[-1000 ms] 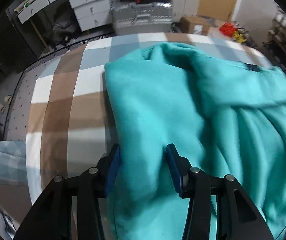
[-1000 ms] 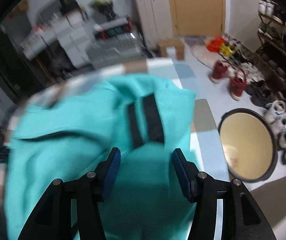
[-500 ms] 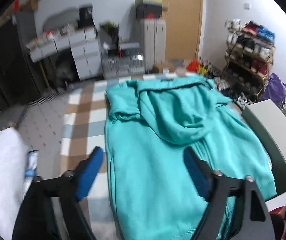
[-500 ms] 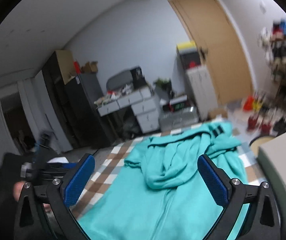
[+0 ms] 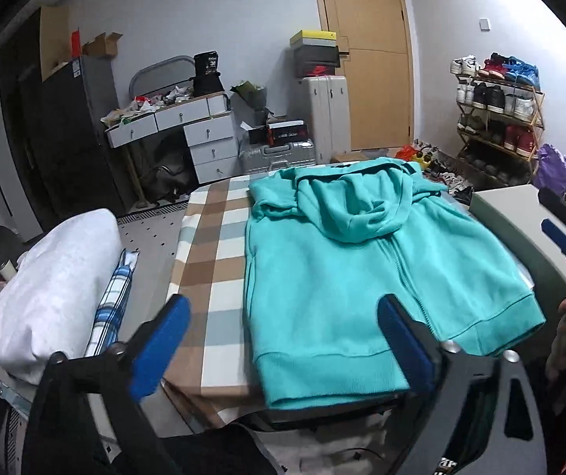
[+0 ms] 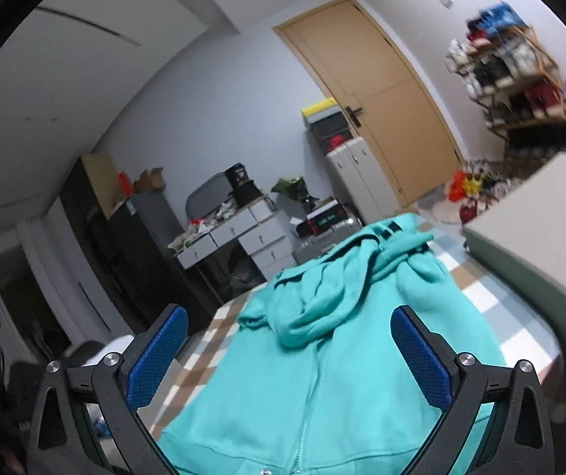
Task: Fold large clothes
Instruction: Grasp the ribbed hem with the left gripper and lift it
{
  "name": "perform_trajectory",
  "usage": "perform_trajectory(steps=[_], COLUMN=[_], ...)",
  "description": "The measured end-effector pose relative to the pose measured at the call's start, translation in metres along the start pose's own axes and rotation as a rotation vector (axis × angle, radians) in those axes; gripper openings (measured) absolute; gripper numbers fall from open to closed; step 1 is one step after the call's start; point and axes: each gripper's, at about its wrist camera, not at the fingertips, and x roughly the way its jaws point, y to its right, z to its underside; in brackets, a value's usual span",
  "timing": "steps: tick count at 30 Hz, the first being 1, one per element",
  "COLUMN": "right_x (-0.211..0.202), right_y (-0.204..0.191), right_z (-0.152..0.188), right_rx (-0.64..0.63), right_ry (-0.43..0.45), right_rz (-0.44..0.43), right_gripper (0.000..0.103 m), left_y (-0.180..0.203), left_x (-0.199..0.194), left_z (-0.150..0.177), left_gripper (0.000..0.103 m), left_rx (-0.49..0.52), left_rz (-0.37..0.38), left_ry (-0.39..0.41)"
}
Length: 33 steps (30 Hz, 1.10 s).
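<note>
A teal zip hoodie (image 5: 354, 277) lies flat on the checked table (image 5: 211, 253), front up, sleeves folded in and hood laid down over the chest. Its hem hangs at the near edge. It also shows in the right wrist view (image 6: 346, 356). My left gripper (image 5: 283, 340) is open and empty, held back above the near hem. My right gripper (image 6: 289, 352) is open and empty, raised over the hoodie's lower half. Part of it shows at the right edge of the left wrist view (image 5: 560, 237).
A white bundle of bedding (image 5: 53, 285) lies left of the table. A grey-green box (image 5: 520, 217) stands against the table's right side. Drawers (image 5: 188, 134), suitcases (image 5: 279, 154), a shoe rack (image 5: 496, 118) and a door (image 5: 366, 51) are behind.
Both grippers let go of the hoodie, opened wide and pulled back and up from the cloth. The hoodie now lies flat with its sleeves folded in.
</note>
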Motion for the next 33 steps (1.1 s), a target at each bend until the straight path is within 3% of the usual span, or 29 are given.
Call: perform_trajectory(steps=[5,10,14,16,19,22,28,29,30,32,33], right_x=[-0.002,-0.003,0.002,0.006,0.011,0.013,0.007,0.007,0.007,0.008,0.008], right_y=[-0.007,-0.024,-0.037,-0.043,-0.046,-0.046,-0.042,-0.041,-0.04,-0.037,-0.036], right_z=[0.006,0.017,0.023,0.027,0.031,0.033,0.031,0.03,0.029,0.028,0.028], right_rx=[-0.046,-0.133,-0.21,-0.238,-0.26,-0.268,-0.248,-0.242,-0.237,-0.226,-0.22], right_ry=[-0.041,-0.062,-0.088,-0.113,-0.135,-0.15,-0.129,-0.132,-0.136,-0.143,-0.143], right_rz=[0.011,-0.014,-0.025,-0.039,-0.04,-0.031,-0.026,-0.025,-0.023,-0.022,-0.024], right_gripper=[0.103,0.103,0.103,0.103,0.103,0.103,0.103,0.103,0.103,0.103,0.103], left_y=[-0.007,-0.025,-0.039,-0.047,-0.048,-0.051,-0.051,-0.05,-0.05,-0.047,-0.044], left_x=[0.028,0.074,0.112,0.121,0.124,0.125,0.138,0.137,0.136,0.138,0.138], left_z=[0.014,0.025,0.033,0.035,0.037,0.037,0.048,0.047,0.046,0.047,0.047], left_gripper=[0.096,0.096,0.096,0.096,0.096,0.096,0.095,0.089,0.073,0.052,0.047], left_rx=[0.024,-0.003,-0.068,-0.163,-0.196,-0.27,-0.348,-0.353,-0.351,-0.33,-0.321], left_rz=[-0.038,-0.02,0.074,0.18,0.259,0.384,0.433,0.432,0.436,0.452,0.451], left_ry=[-0.021,-0.135,-0.28,-0.358,-0.397,-0.435,-0.514,-0.51,-0.499,-0.506,-0.509])
